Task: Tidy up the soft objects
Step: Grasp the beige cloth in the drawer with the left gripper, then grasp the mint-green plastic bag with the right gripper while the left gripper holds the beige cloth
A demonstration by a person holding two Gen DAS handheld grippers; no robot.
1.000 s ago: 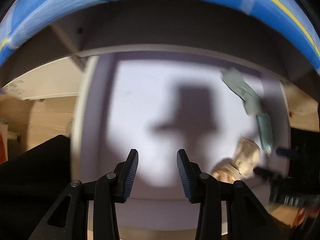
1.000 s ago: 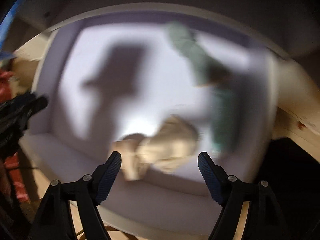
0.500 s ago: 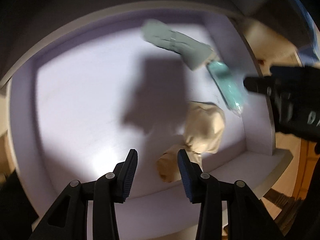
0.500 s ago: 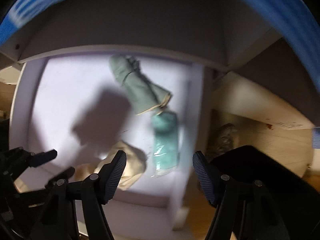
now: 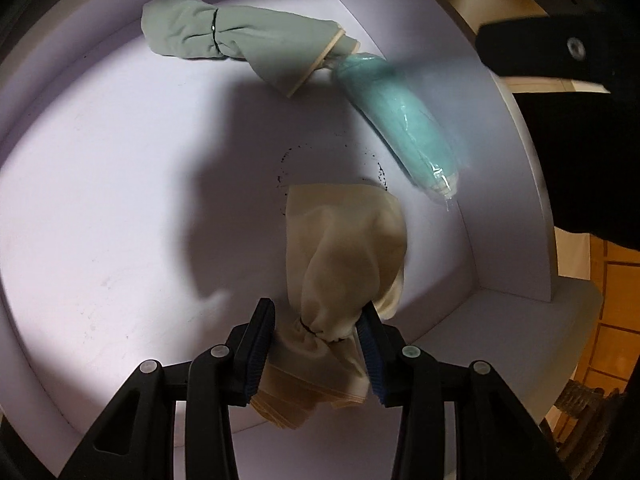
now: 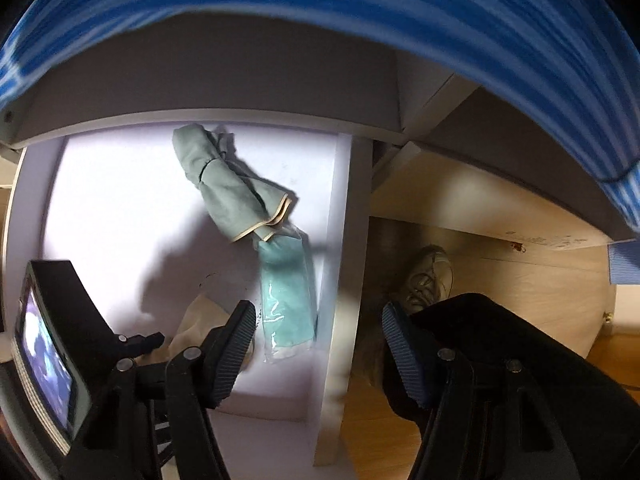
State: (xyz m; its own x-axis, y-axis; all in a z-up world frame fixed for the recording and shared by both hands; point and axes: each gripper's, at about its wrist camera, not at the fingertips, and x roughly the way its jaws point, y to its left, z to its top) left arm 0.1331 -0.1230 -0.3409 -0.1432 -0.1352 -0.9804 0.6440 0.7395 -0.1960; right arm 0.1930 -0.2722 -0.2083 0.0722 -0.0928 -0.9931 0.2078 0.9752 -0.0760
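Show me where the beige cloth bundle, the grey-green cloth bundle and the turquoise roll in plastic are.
beige cloth bundle (image 5: pixel 344 248), left wrist view, on its wide upper fold.
grey-green cloth bundle (image 5: pixel 256 36), left wrist view, on its middle.
turquoise roll in plastic (image 5: pixel 396 120), left wrist view, on its middle.

The right gripper (image 6: pixel 318 354) is seen pointing down over the right wall of a white bin (image 6: pixel 344 216), its jaws apart and just closing, nothing between them. Inside lie a green cloth (image 6: pixel 228 188), a teal pack (image 6: pixel 286 304) and a beige cloth (image 6: pixel 196 320). A shoe (image 6: pixel 430 276) is seen outside.
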